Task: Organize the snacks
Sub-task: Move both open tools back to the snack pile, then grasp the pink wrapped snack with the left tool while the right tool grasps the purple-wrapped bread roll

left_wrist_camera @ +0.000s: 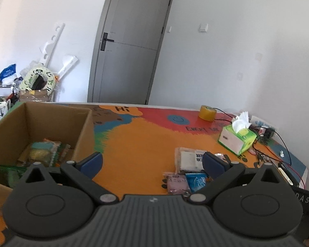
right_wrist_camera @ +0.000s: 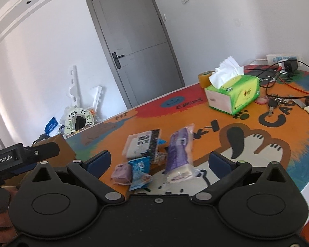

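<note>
A small heap of snack packets lies on the colourful table mat. In the right wrist view I see a long purple packet [right_wrist_camera: 180, 154], a white packet with a black code [right_wrist_camera: 141, 144], a blue packet [right_wrist_camera: 140, 169] and a small lilac packet [right_wrist_camera: 122, 171]. My right gripper [right_wrist_camera: 161, 161] stands wide open just before them, nothing between its fingers. The left wrist view shows the white packet [left_wrist_camera: 188, 159], the blue packet [left_wrist_camera: 196, 182] and the lilac packet [left_wrist_camera: 178, 183] by the right finger. My left gripper [left_wrist_camera: 153, 164] is open and empty, beside a cardboard box [left_wrist_camera: 57, 121] that holds several packets [left_wrist_camera: 45, 152].
A green tissue box [right_wrist_camera: 234, 94] and a roll of brown tape [right_wrist_camera: 205, 79] stand further back on the mat. Cables, keys [right_wrist_camera: 275, 104] and a power strip [right_wrist_camera: 284, 58] crowd the far right. A grey door [right_wrist_camera: 134, 43] and floor clutter lie behind the table.
</note>
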A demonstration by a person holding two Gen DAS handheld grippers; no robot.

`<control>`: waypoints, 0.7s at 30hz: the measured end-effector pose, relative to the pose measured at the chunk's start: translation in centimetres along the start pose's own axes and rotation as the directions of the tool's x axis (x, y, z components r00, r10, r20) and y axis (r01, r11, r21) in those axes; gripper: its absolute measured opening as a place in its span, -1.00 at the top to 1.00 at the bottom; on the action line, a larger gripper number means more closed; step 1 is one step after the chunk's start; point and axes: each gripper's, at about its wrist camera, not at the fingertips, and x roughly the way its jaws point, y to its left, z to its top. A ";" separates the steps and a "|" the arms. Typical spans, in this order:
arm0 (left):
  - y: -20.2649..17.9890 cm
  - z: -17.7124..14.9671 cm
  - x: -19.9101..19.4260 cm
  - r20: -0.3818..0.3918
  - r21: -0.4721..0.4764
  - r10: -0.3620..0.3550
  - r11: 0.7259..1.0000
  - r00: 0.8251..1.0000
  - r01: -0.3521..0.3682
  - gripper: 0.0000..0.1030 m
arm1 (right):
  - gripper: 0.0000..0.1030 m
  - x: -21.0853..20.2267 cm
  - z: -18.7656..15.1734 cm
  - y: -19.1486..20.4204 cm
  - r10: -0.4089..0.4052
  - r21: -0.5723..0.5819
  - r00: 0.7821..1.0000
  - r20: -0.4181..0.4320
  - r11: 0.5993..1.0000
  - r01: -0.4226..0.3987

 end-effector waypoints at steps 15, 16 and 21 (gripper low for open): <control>-2.0 -1.6 4.6 -0.082 0.029 -0.018 0.999 0.996 0.021 -0.88 | -0.58 3.3 -1.0 -2.9 -0.016 0.054 0.998 -0.066 0.998 0.020; -2.0 -1.7 5.0 -0.090 0.027 -0.014 1.000 0.996 0.016 -0.86 | -0.56 3.6 -1.0 -3.1 -0.017 0.059 0.997 -0.069 0.998 0.021; -2.0 -2.1 6.4 -0.110 0.028 0.013 1.000 0.994 -0.010 -0.80 | -0.47 5.0 -1.1 -3.3 -0.010 0.065 0.996 -0.089 0.998 0.016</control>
